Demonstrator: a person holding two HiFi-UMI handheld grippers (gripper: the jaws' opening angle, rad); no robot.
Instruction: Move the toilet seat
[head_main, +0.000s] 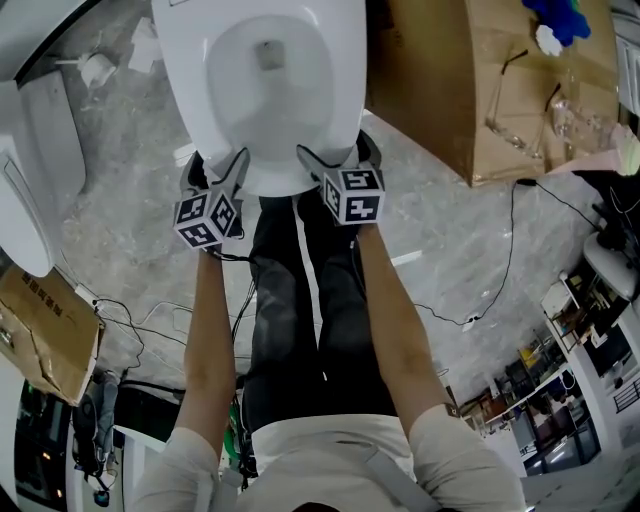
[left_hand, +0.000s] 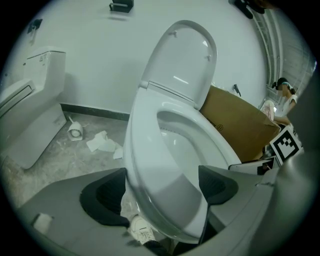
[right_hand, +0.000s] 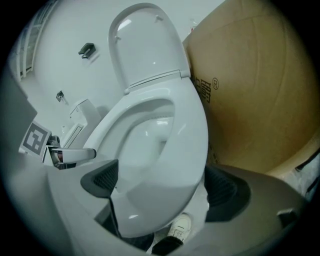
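Straddling the front rim of the toilet seat (left_hand: 150, 170), the left gripper (head_main: 220, 172) jaws are wide apart, not pinching. The right gripper (head_main: 338, 158) does the same just beside it. Seat is down on the bowl, lid (left_hand: 182, 60) upright, cardboard box (head_main: 450, 90) beside the toilet.
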